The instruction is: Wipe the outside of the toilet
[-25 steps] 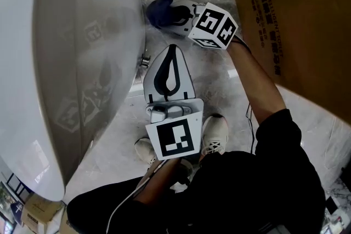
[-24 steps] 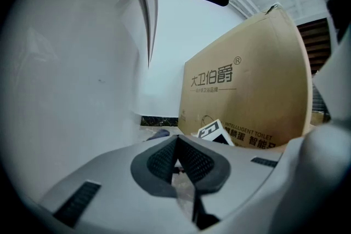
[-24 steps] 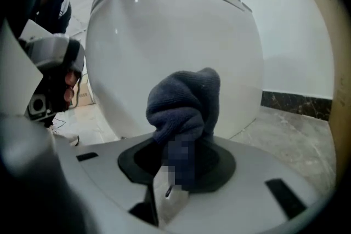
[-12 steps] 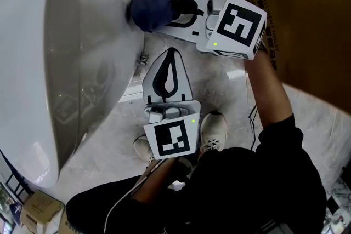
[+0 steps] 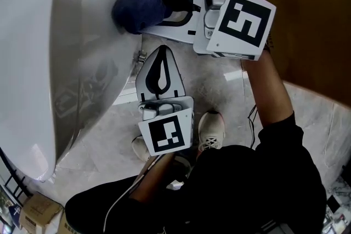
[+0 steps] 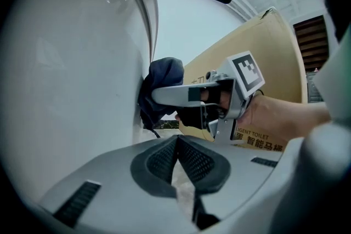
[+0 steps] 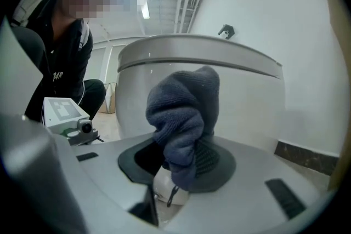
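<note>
The cardboard box (image 6: 277,46) shows print at 4 o'clock in the left gripper view. It reads "…IGENT TOILET" above "智能马桶"

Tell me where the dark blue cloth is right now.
In the head view, the dark blue cloth is upper centre, clamped in the right gripper and pressed against the outer wall of the toilet on its left.

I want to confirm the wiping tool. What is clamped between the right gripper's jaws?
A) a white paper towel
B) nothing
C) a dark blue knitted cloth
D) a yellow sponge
C: the right gripper is shut on the dark blue knitted cloth, which is held against the side of the white ceramic toilet.
</note>
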`<state>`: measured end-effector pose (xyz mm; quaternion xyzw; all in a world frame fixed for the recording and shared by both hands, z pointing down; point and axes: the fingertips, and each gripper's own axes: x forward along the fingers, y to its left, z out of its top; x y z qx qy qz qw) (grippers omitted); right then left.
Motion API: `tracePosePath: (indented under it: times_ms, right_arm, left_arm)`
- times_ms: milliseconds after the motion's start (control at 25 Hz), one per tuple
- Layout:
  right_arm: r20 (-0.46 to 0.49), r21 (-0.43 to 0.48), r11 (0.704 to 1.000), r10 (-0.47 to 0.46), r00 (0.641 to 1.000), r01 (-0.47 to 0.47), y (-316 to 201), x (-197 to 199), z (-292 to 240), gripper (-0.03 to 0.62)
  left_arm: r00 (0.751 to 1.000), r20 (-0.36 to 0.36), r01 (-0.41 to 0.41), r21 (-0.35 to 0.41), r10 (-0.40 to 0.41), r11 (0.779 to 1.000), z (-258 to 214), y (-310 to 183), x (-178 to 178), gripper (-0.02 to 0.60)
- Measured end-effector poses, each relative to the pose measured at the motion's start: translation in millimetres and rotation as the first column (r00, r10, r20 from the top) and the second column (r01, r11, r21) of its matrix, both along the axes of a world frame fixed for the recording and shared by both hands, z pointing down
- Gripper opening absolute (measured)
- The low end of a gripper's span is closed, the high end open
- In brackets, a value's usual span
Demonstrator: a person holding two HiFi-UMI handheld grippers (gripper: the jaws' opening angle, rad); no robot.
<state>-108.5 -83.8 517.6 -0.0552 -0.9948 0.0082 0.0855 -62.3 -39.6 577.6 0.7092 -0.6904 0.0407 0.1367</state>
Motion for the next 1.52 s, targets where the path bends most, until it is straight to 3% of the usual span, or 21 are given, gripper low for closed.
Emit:
tracePosePath:
  times_ms: [480, 1200, 1520]
  right_arm:
    - [-0.029, 0.044, 0.999, 0.005, 1.0, -0.004, 3, 1, -10, 0.115]
    - [0.003, -0.004, 1.0, 0.03, 1.0, -0.03, -5, -4, 13, 0.115]
    - [-0.035, -0.037, 0.999, 0.018, 0.999, -0.02, -6, -7, 39, 0.115]
  left_arm:
    - [1.0, 0.009, 0.003, 0.021, -0.003, 1.0, -13, -1, 12, 0.012]
    - [1.0, 0.021, 0.012, 0.019, -0.013, 1.0, -17, -3, 12, 0.011]
    - [0.999, 0.027, 0.019, 0.014, -0.019, 1.0, -16, -2, 11, 0.011]
